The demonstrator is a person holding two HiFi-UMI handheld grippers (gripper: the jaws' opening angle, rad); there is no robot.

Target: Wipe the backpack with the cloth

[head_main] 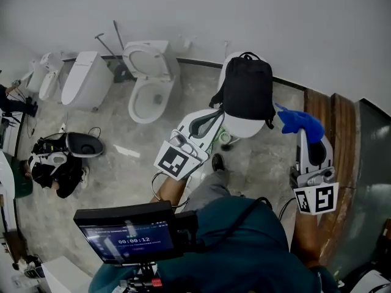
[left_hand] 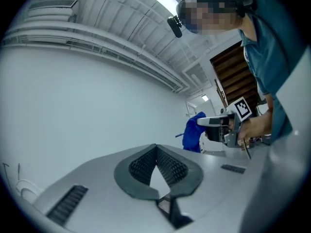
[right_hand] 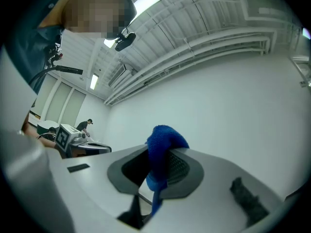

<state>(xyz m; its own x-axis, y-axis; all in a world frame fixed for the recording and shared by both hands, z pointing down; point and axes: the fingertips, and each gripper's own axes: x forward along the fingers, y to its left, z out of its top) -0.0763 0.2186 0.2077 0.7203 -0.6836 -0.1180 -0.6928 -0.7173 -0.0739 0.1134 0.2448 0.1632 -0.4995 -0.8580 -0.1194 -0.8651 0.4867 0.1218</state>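
A black backpack [head_main: 247, 90] stands upright on a white rounded fixture [head_main: 243, 127] ahead of me. My left gripper [head_main: 214, 117] hangs just left of the backpack's lower edge, shut with nothing in it. In the left gripper view its jaws [left_hand: 156, 148] point up at the bare wall with the tips together. My right gripper [head_main: 305, 133] is to the right of the backpack, apart from it, shut on a blue cloth [head_main: 300, 121]. In the right gripper view the cloth [right_hand: 163, 144] bulges out between the jaws [right_hand: 158, 154]. The backpack shows in neither gripper view.
Two white toilets [head_main: 149, 78] [head_main: 85, 78] stand on the floor at the back left. Dark gear and cables [head_main: 61, 157] lie at the left. A wooden panel [head_main: 335, 121] runs along the right. A small monitor [head_main: 125, 231] sits at my chest.
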